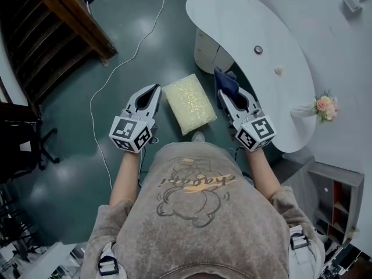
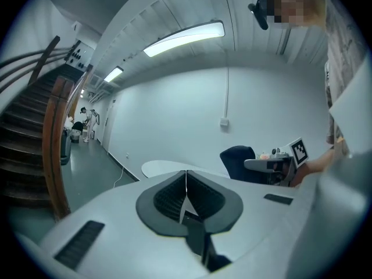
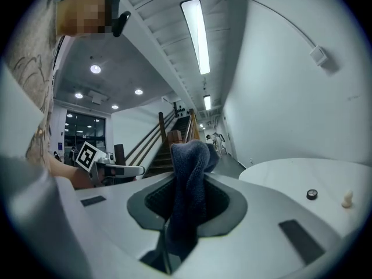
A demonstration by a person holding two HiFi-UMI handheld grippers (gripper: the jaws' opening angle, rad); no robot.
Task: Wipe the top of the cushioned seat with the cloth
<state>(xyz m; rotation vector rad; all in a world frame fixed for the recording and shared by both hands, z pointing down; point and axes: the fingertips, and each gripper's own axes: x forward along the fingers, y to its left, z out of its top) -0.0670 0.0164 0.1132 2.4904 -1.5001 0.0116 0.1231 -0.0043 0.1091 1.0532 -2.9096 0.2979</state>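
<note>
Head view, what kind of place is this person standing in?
Probably an office lobby or open workspace, indoors: a wooden staircase rises at the left, a curved white table stands on a polished green floor, and long strip lights run overhead.

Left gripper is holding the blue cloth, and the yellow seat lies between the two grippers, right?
No: the right gripper holds the blue cloth, as the right gripper view shows; the left gripper is shut on nothing. The yellow seat does lie between the two grippers.

Nubby dark-blue cloth (image 3: 189, 179); glossy green floor (image 1: 87, 161)
</note>
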